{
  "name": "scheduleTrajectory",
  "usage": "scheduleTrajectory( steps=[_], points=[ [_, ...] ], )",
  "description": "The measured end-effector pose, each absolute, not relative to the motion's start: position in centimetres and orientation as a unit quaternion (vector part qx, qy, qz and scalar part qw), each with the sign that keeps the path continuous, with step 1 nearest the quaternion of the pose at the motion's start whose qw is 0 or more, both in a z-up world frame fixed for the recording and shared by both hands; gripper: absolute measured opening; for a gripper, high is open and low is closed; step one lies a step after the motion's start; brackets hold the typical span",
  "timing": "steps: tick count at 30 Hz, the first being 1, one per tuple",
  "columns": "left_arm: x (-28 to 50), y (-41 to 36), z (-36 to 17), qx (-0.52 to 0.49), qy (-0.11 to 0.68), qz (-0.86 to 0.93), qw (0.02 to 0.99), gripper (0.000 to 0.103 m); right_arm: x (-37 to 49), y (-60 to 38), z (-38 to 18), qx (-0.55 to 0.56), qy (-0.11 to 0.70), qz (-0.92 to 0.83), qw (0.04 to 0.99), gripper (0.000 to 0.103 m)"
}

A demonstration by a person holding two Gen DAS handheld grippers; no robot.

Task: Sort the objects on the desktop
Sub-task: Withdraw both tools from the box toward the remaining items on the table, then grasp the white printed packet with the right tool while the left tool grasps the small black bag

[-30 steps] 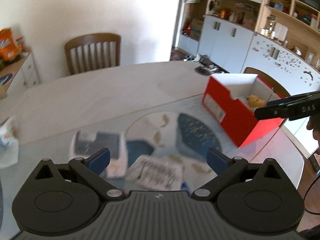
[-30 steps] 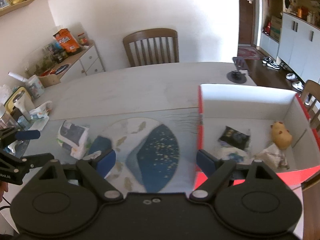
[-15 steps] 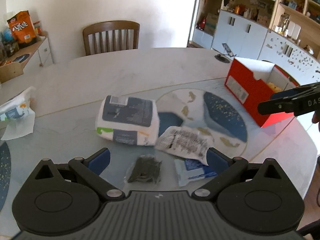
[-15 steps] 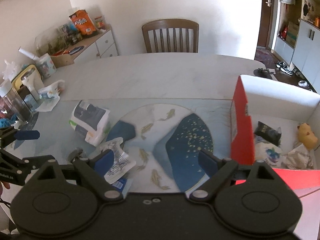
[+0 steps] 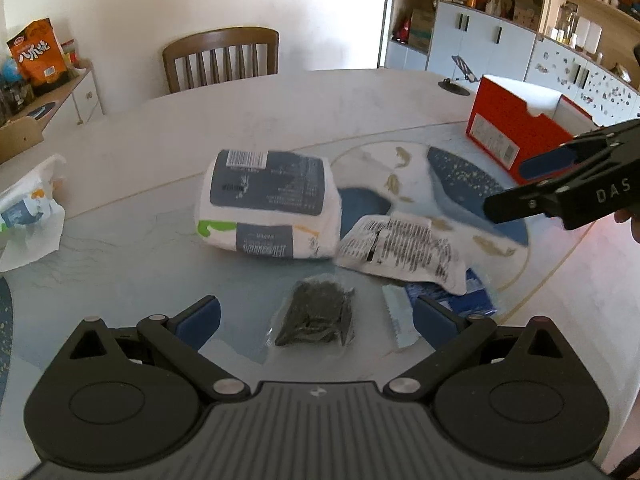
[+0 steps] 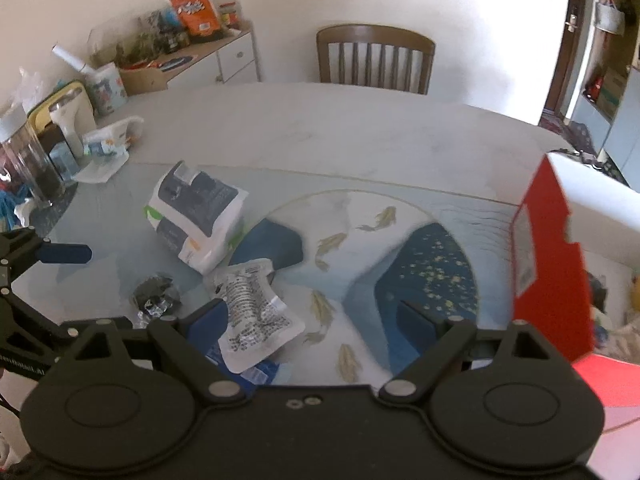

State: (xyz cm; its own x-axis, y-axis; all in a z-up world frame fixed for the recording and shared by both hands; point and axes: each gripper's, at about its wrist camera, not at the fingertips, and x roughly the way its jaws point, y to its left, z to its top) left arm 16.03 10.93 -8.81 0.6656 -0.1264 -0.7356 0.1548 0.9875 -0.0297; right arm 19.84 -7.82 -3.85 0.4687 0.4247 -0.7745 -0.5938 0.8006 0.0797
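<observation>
My left gripper (image 5: 316,318) is open and empty, just above a clear bag of dark bits (image 5: 316,314) that lies between its fingers. Beyond it lie a white and grey tissue pack (image 5: 268,204), a crumpled white printed packet (image 5: 404,250) and a blue packet (image 5: 456,300). The red box (image 5: 508,132) stands at the right. My right gripper (image 6: 310,312) is open and empty over the fish-pattern mat, the white packet (image 6: 256,316) by its left finger. The tissue pack (image 6: 196,214), dark bag (image 6: 154,294) and red box (image 6: 548,264) show there too.
A wooden chair (image 5: 222,58) stands behind the table. A crumpled white wrapper (image 5: 28,212) lies at the left edge. Jars and bottles (image 6: 24,152) crowd the far left. A sideboard (image 6: 188,60) holds snack bags. A phone stand (image 5: 456,76) sits near the box.
Both grippers have swung left, away from the red box, toward the loose packets. The left gripper has come down over the dark bag. Both stayed open.
</observation>
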Motion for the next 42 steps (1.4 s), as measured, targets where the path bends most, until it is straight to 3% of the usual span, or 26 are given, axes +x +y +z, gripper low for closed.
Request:
scheduleTrajectory(
  steps=[14,26,35,42],
  points=[
    [17.2,11.8,-11.5,-0.004,0.407,-0.072,0.911,0.103,20.4,-2.8,-7.8,-0.142,0.433,0.334,0.826,0.09],
    [17.6,12.0,-12.2,-0.006,0.398,-0.079,0.914,0.102,21.2,-0.7,-10.0,-0.166,0.45,0.349,0.805,0.083],
    [17.7,11.8,-12.4,-0.001,0.398,-0.08,0.914,0.082,21.3,-0.1,-10.3,-0.172,0.451,0.355,0.801,0.069],
    [17.8,11.8,-12.5,-0.007,0.401,-0.084,0.912,0.06,21.5,-0.1,-10.1,-0.165,0.451,0.355,0.802,0.063]
  ],
)
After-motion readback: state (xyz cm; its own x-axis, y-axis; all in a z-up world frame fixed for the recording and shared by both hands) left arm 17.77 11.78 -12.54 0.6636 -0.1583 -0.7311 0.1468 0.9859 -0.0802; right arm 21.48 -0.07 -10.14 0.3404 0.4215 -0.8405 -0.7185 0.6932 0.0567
